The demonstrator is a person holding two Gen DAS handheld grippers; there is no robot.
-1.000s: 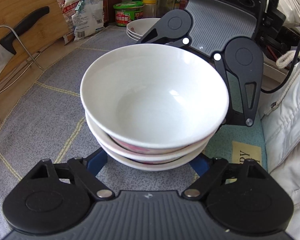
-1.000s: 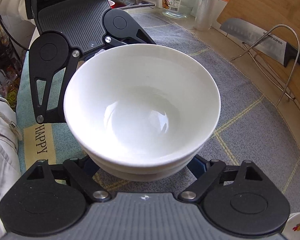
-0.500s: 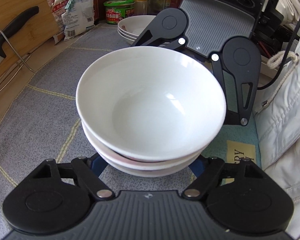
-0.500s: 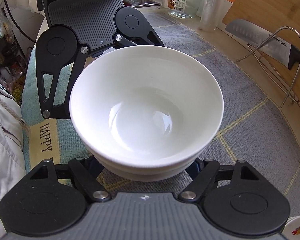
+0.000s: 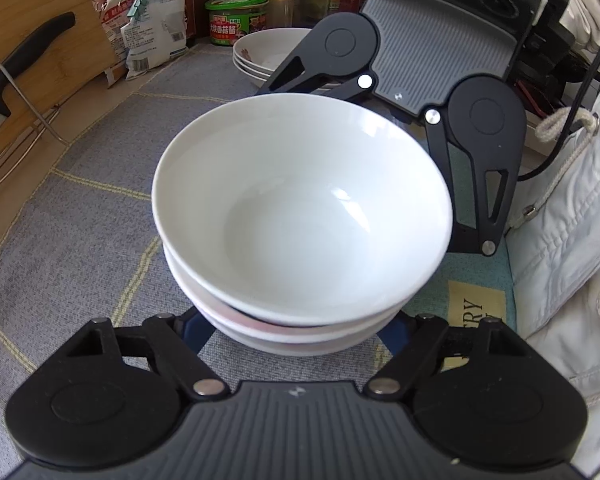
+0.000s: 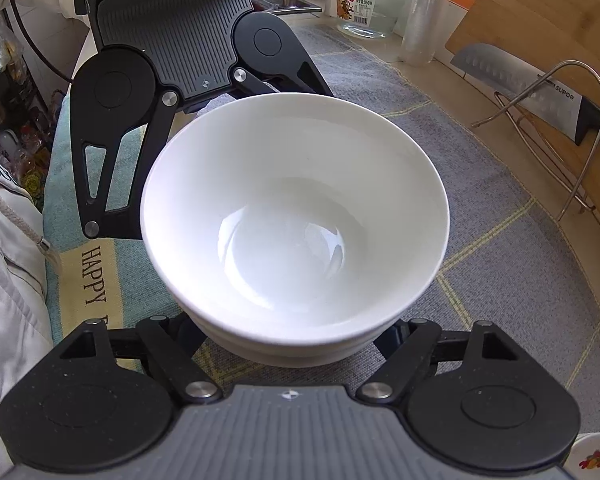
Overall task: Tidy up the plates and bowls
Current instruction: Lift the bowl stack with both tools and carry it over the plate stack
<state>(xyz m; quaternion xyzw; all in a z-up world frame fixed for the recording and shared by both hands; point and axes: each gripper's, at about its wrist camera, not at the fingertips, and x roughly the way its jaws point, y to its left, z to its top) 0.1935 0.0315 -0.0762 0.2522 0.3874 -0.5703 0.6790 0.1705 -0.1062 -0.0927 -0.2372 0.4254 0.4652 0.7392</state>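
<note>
**Listener:** Where are the bowls sitting, and which way are they facing?

**Operator:** I am looking at a stack of white bowls (image 5: 300,216), nested one inside another and opening straight upward. They are round, so no long axis is showing; the stack's axis is running vertically. The stack is sitting over a grey cloth with yellow lines (image 5: 92,216) covering the table (image 6: 432,76). I cannot tell whether the bottom bowl is touching the cloth or hanging just above it.

**Listener:** What are your two grippers doing?

**Operator:** I am working the left gripper (image 5: 296,332) from one side and the right gripper (image 6: 292,336) from the opposite side, so each camera is seeing the other gripper behind the stack. The jaws of both are spread wide around the lower bowls. The blue fingertips (image 5: 192,330) are sitting right beside the bottom of the stack, mostly hidden under the rims, so I cannot tell whether they are pressing on it.

**Listener:** What else is showing nearby?

**Operator:** In the left wrist view, a second stack of plates (image 5: 262,54) is resting farther back, near a green-lidded tub (image 5: 236,20). In the right wrist view, a cleaver (image 6: 524,84) is leaning on a wire rack (image 6: 572,128) against a wooden board (image 6: 540,12), well apart from the bowls.
</note>
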